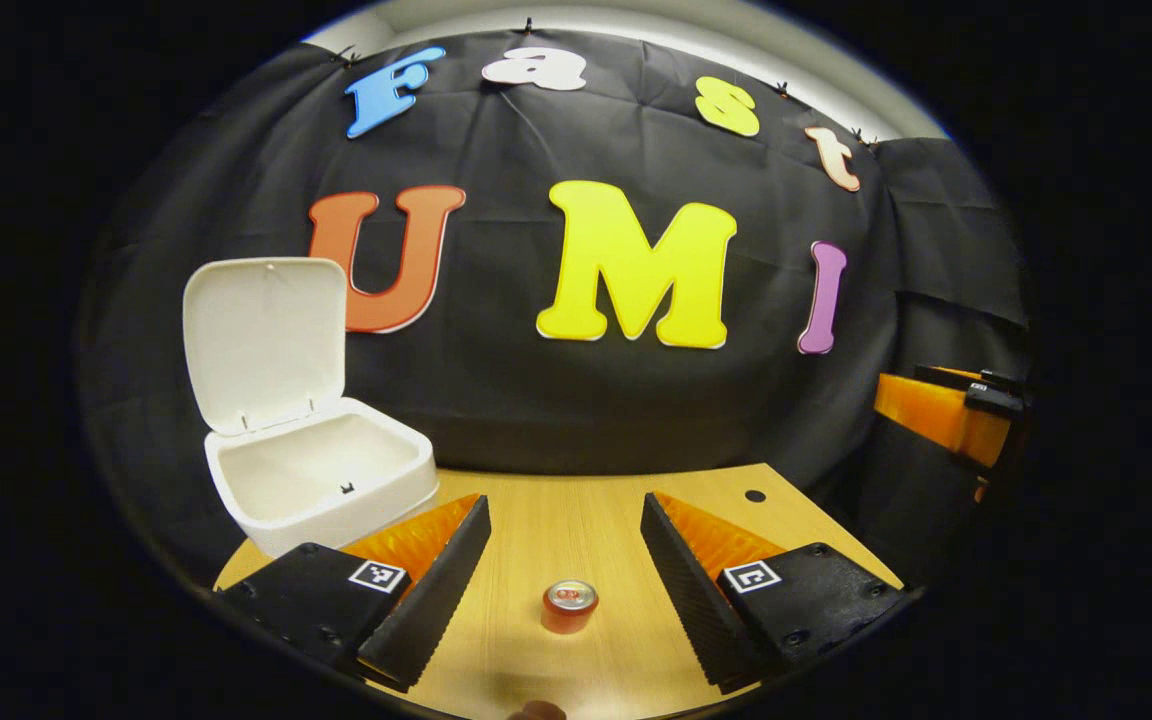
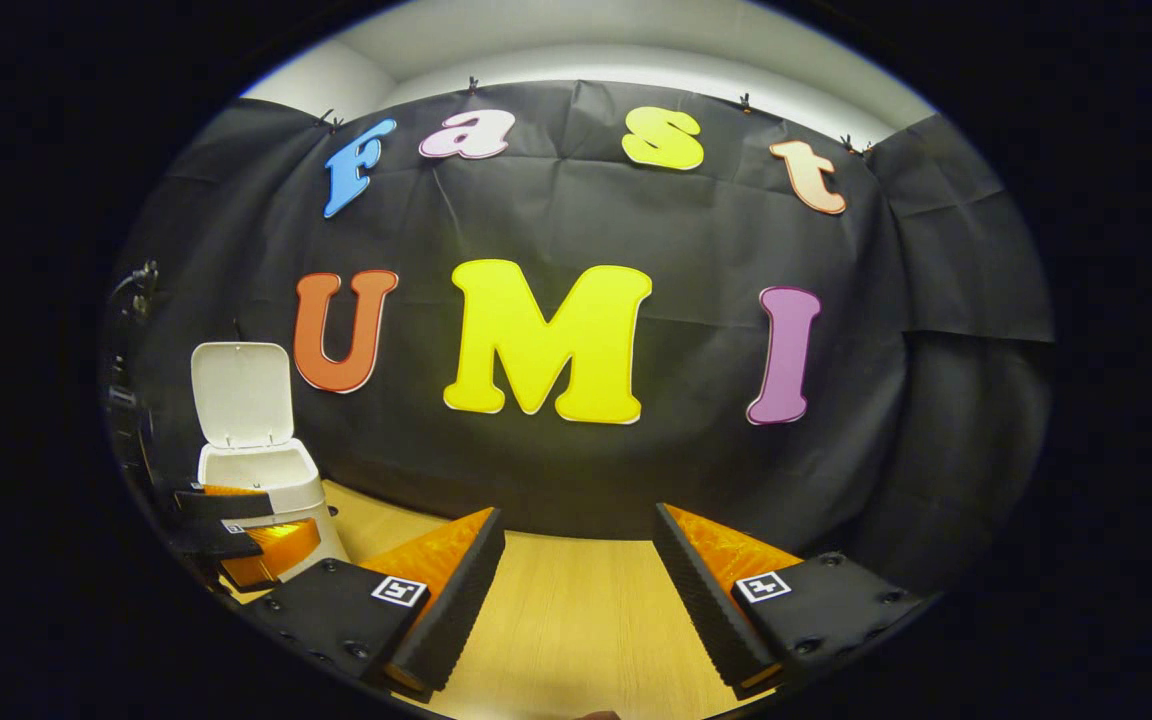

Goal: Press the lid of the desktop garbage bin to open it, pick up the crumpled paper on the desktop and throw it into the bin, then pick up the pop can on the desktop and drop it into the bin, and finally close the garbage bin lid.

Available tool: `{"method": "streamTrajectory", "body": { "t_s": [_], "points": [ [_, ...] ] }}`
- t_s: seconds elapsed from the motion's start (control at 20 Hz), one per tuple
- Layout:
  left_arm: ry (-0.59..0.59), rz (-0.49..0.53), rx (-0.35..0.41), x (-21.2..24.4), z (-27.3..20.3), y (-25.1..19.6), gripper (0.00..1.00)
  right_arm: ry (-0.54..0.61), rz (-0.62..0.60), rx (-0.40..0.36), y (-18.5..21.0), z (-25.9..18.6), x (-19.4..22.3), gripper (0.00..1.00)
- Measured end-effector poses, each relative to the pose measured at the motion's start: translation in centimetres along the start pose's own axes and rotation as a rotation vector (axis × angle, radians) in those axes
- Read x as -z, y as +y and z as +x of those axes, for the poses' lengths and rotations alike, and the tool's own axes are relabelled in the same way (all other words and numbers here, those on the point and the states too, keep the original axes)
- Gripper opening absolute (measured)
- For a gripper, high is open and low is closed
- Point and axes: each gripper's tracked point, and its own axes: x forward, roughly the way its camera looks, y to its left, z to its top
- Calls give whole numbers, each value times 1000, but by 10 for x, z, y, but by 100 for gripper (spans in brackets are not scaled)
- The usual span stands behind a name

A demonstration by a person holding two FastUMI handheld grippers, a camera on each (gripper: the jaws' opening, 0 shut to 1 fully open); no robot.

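A white garbage bin stands at the left of the wooden desk with its lid swung upright; what its inside holds is hidden by the rim. A red pop can stands upright on the desk, below and between the fingers of my left gripper, which is open and above it. In the right gripper view, the bin stands far left with the left gripper in front of it. My right gripper is open over bare desk, holding nothing.
The wooden desk ends at the black cloth wall behind. A small dark hole sits in the desk at the right. The other gripper's body shows at the far right edge of the left gripper view.
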Motion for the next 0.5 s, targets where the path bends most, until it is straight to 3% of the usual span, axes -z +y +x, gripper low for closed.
{"method": "streamTrajectory", "body": {
  "t_s": [0.25, 0.5],
  "points": [
    [180, -18, 34, 55, 37, -6, 100, 29, 18, 51, -28, 3, 13, 92],
    [339, -19, 32, 105, 65, -3, 100, 52, 12, 78, -41, -1, 25, 95]
  ]
}}
